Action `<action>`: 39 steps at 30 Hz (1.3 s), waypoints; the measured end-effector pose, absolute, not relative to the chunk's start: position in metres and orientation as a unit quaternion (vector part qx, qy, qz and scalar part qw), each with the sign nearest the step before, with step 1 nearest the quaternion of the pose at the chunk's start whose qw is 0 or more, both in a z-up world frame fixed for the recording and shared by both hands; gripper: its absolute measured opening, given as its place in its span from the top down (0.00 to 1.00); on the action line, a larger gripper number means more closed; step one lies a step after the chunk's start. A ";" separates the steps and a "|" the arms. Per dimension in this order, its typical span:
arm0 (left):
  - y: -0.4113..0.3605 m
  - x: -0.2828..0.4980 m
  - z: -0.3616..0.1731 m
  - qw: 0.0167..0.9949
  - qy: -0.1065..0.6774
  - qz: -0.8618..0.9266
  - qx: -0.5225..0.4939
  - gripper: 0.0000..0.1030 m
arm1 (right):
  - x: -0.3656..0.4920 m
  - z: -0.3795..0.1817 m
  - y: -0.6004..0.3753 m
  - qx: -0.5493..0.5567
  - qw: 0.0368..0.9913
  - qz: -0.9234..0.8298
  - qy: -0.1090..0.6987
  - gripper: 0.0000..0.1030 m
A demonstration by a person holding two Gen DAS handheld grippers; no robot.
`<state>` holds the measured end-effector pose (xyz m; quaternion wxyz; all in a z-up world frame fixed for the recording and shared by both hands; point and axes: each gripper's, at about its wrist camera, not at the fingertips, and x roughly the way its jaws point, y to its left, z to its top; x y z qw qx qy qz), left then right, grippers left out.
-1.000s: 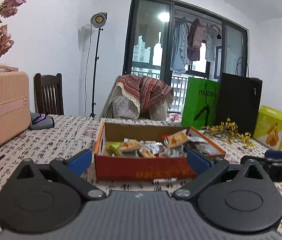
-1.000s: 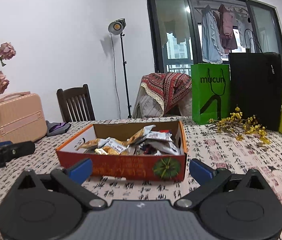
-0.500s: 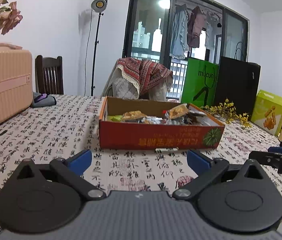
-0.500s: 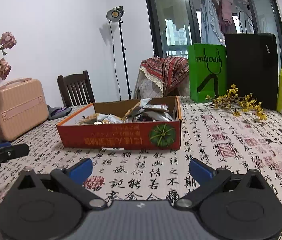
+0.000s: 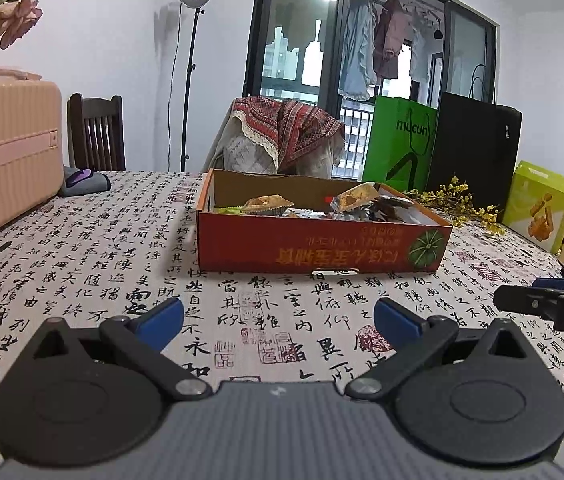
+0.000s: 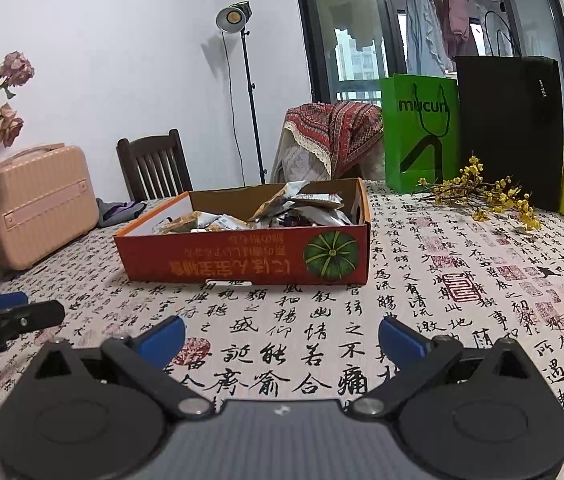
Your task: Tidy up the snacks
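1. Two grippers hang low over the calligraphy-print tablecloth (image 5: pixel 82 248); the left gripper (image 5: pixel 278 318) has its blue-tipped fingers spread wide with nothing between them.
2. Ahead of it, slightly right of centre, stands the red cardboard box (image 5: pixel 322 246), well apart from the fingertips, with snack packets (image 5: pixel 354 198) heaped inside.
3. The right gripper (image 6: pixel 280 336) is likewise spread wide and empty; the same box (image 6: pixel 242 258) lies ahead and a little to its left.
4. Far left of both tools sits a pink suitcase (image 6: pixel 38 204); far right, a green bag (image 6: pixel 420 132) and yellow flowers (image 6: pixel 482 196).
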<state>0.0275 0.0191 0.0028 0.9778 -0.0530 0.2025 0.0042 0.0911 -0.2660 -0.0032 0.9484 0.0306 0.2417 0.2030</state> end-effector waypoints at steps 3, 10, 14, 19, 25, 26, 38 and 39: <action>0.019 0.028 0.002 0.978 0.204 0.004 -0.053 0.00 | 0.092 -0.004 -0.265 0.030 0.948 0.203 0.243 0.00; 0.018 0.029 0.000 0.977 0.206 0.002 -0.053 0.00 | 0.094 -0.006 -0.264 0.029 0.947 0.203 0.247 0.00; 0.018 0.030 0.000 0.977 0.206 0.002 -0.053 0.00 | 0.094 -0.007 -0.264 0.029 0.947 0.202 0.248 0.00; 0.018 0.029 -0.001 0.977 0.207 0.002 -0.054 0.00 | 0.094 -0.008 -0.264 0.030 0.947 0.202 0.248 0.00; 0.018 0.029 -0.001 0.977 0.207 0.002 -0.053 0.00 | 0.095 -0.008 -0.264 0.030 0.947 0.202 0.249 0.00; 0.018 0.029 -0.001 0.977 0.207 0.002 -0.054 0.00 | 0.094 -0.009 -0.264 0.030 0.947 0.202 0.249 0.00; 0.016 0.029 -0.002 0.977 0.208 -0.001 -0.052 0.00 | 0.094 -0.009 -0.264 0.030 0.947 0.202 0.249 0.00; 0.016 0.029 -0.002 0.977 0.208 -0.001 -0.052 0.00 | 0.095 -0.008 -0.264 0.030 0.947 0.202 0.249 0.00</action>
